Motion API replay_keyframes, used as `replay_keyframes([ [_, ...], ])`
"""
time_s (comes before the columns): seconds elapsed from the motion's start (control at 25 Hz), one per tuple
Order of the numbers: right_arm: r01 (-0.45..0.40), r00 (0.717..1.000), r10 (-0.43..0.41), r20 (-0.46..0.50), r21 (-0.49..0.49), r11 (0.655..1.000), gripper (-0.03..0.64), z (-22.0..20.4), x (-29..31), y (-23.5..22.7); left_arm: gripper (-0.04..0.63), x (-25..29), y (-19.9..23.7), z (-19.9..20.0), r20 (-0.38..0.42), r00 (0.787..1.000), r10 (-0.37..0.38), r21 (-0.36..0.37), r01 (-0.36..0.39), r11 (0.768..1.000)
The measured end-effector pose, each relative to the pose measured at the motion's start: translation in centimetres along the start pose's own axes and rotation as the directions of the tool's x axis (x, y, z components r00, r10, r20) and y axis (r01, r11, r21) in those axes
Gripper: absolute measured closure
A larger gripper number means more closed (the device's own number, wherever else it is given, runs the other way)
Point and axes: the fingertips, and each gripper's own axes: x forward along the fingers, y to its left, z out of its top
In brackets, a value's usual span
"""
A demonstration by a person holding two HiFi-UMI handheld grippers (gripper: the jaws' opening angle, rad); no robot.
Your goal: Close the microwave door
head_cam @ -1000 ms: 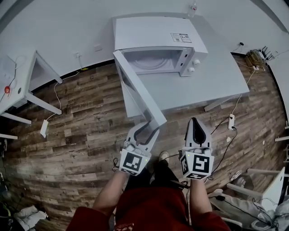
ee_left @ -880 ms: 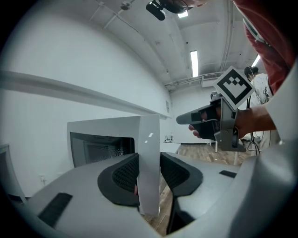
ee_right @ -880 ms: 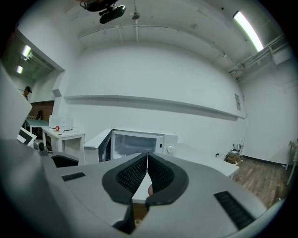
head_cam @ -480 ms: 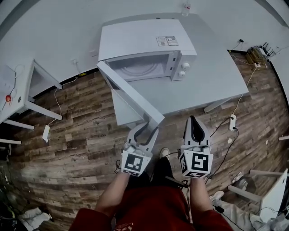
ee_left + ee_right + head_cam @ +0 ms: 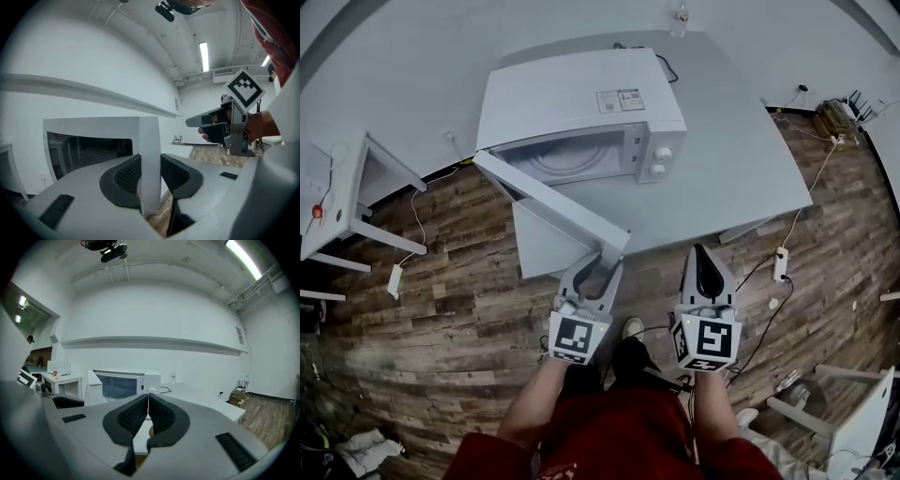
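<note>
The microwave door is grasped at its free edge by the left claw, whose jaws have just been closing; the right claw is clenched empty. The door must next be swung shut.

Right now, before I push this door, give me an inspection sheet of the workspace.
Surface: grey table, bearing the microwave.
Job's things: microwave on the table; its door stands open, swung out toward the grippers.
Clutter: one bottle at the table's far edge.
Grippers: left gripper has just been closing, pads on the door's free edge; right gripper shut, empty.
Cables: dark cable behind the microwave; power strip on the wood floor.
Surroundings: wood floor; white side table at left.
</note>
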Motion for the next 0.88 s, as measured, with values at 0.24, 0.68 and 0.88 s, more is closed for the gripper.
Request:
replay_keyframes([
  [0.24,-0.039,0.999,0.039,0.006,0.010,0.999,0.589,0.0,2.8,-2.9,0.456,3.3,0.1,0.6,-0.002,0.998,0.057,-0.008,-0.057,0.998],
  [0.68,-0.112,0.994,0.112,0.017,0.002,0.994,0.589,0.6,6.7,-4.7,0.457,7.4,0.8,1.3,0.001,0.991,0.131,-0.024,-0.131,0.991],
  [0.88,-0.104,0.995,0.104,0.010,-0.003,0.995,0.589,0.6,8.7,-5.2,0.457,9.8,1.5,1.7,0.021,0.992,0.124,-0.024,-0.124,0.992],
])
